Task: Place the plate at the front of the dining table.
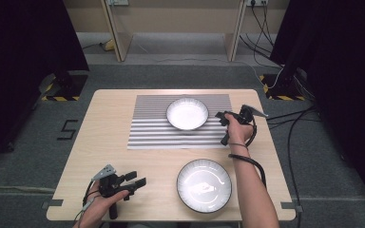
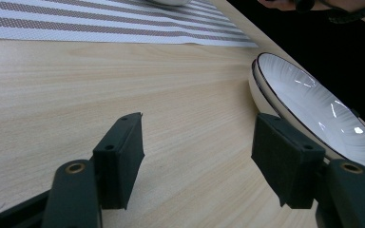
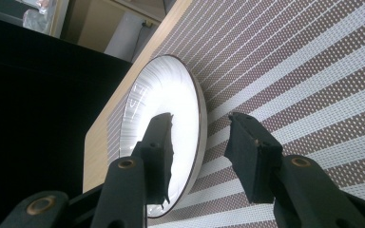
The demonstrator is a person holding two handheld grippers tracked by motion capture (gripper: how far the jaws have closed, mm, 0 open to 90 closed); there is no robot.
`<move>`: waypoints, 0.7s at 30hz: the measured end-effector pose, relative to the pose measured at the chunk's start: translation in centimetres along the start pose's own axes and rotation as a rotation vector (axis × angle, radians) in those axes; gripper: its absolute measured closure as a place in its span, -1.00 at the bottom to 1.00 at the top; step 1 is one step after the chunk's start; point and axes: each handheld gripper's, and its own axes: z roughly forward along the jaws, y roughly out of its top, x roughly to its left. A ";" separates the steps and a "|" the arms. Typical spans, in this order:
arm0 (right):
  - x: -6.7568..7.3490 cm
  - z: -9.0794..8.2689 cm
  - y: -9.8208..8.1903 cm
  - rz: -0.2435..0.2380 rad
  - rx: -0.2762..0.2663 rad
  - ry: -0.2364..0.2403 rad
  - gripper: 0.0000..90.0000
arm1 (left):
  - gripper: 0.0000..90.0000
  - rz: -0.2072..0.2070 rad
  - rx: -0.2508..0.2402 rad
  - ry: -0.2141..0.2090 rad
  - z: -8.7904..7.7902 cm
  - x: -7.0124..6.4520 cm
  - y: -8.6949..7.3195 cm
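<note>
The right gripper, jaws apart, straddles the glossy white ribbed ceramic bowl's rim; pinched shallowly, it may slip (glazed surface); the left gripper rests released.

— How much room is there round my left gripper?

— Bare table ahead of it, up to the striped mat. Only the near bowl, by the near edge, blocks my way towards the right edge.

— And my right gripper?

— Tighter. The far bowl on the mat stands just beside it; in the right gripper view its rim sits between my parted jaws. Behind my right hand the table's right edge lies free.
</note>
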 end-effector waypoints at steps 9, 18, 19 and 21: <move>-0.3 -0.8 0.0 -0.009 -0.005 -0.010 0.32 | -0.24 0.001 0.001 0.000 0.0 -0.1 0.0; -0.8 -1.5 -0.6 -0.007 -0.006 -0.009 0.31 | -0.24 0.000 0.001 -0.003 0.1 -0.1 0.0; -0.8 -1.6 -0.6 -0.008 -0.004 -0.007 0.31 | -0.24 0.000 0.001 -0.003 0.1 -0.2 -0.1; -0.9 -1.8 -0.8 -0.004 -0.002 -0.002 0.31 | -0.24 0.001 0.002 -0.004 0.1 -0.2 -0.1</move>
